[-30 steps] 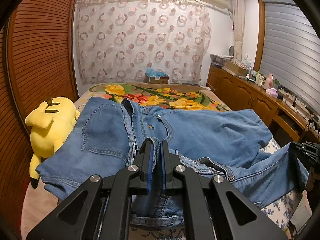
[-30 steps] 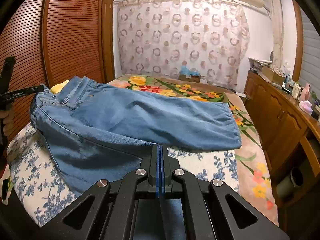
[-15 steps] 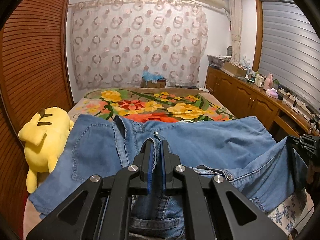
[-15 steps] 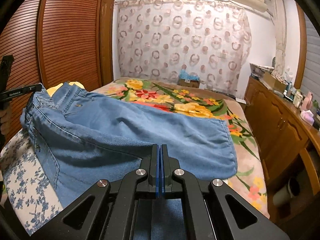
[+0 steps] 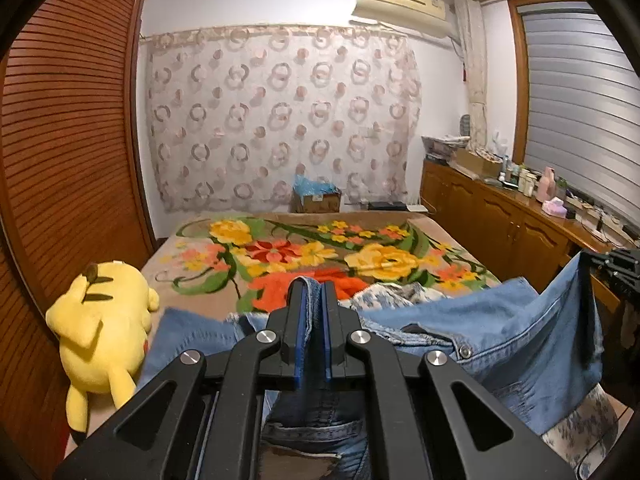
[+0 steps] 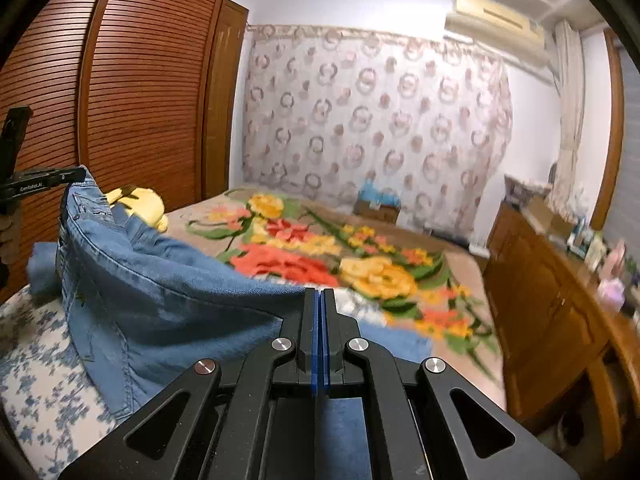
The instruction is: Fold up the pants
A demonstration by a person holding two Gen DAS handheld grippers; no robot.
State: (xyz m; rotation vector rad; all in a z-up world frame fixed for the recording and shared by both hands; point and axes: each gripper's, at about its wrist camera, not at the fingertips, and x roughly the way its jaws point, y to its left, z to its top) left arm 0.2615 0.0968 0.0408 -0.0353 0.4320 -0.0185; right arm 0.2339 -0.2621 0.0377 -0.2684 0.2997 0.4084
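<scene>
1. Left, my left tongs [image 5: 311,304] pinch a fold of the jeans [image 5: 500,332] between their blue pads; denim shows in the narrow gap and hangs below the frame.
2. Right, my right tongs [image 6: 320,312] are pressed together on an edge of the jeans [image 6: 160,300]; cloth runs up to the tips from the left and passes beneath the frame.
3. Between the two grips the jeans hang as a slack band above the bed [image 5: 192,256]. In the left wrist view the waistband button [image 5: 464,351] faces the camera, and the far end of the denim rises to the right tongs [image 5: 616,272] at the picture's right edge.
4. In the right wrist view the waistband end is lifted at the far left, beside the left tongs [image 6: 48,178]; lower cloth rests on a blue-flowered sheet [image 6: 36,380].
5. Beyond the jeans lies a flowered blanket [image 6: 360,272]. A yellow plush [image 5: 100,332] lies at the bed's left edge, against a slatted wardrobe [image 5: 60,160].
6. A wooden cabinet [image 5: 500,216] with small items lines the right wall; a patterned curtain [image 5: 280,120] covers the far wall.
</scene>
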